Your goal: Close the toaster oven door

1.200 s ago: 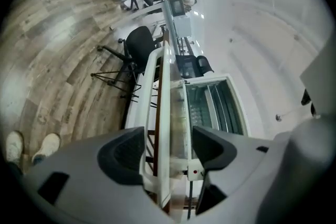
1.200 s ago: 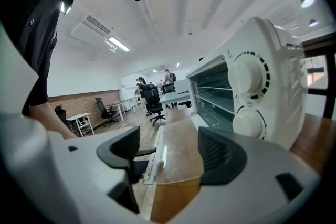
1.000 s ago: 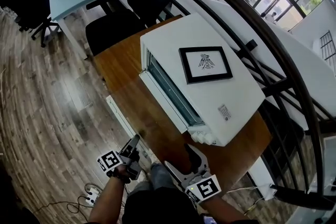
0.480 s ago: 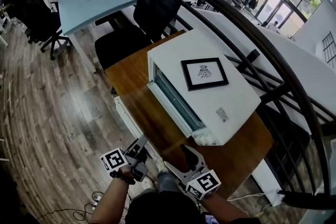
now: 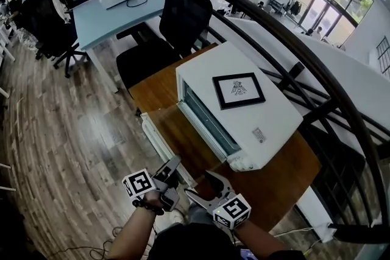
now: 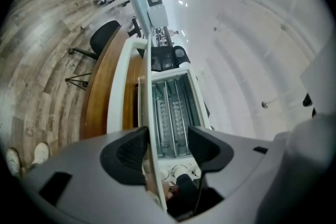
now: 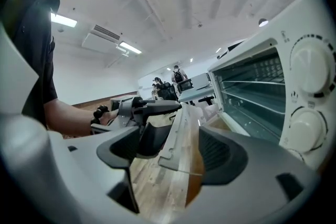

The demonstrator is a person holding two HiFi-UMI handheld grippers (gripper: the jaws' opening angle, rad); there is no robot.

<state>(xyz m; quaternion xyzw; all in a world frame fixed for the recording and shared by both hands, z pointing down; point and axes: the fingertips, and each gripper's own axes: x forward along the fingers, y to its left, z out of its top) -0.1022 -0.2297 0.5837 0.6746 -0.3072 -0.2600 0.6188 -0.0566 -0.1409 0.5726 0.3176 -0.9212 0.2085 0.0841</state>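
Note:
The white toaster oven [image 5: 244, 112] stands on a wooden table [image 5: 286, 167] with its glass door [image 5: 159, 146] folded down open toward me. My left gripper [image 5: 175, 163] is at the door's front edge near the corner. In the left gripper view the thin door edge [image 6: 148, 107] runs between the jaws of the left gripper [image 6: 168, 135], close to one pad; the jaws have just been opening and stand wide. The right gripper [image 5: 202, 184] is beside it, open. The door's corner [image 7: 184, 113] lies between the right gripper's [image 7: 178, 136] jaws without being pressed. The left gripper [image 7: 152, 106] shows just beyond.
A framed marker picture [image 5: 239, 90] lies on the oven's top. Two knobs [image 7: 310, 65] sit beside the rack opening. A black office chair [image 5: 177, 9] and a grey desk [image 5: 116, 9] stand behind the table. A dark railing [image 5: 317, 64] runs on the right.
Both grippers have come up from below the table's near edge to the door's front corner, the left one rising most. The door is still open.

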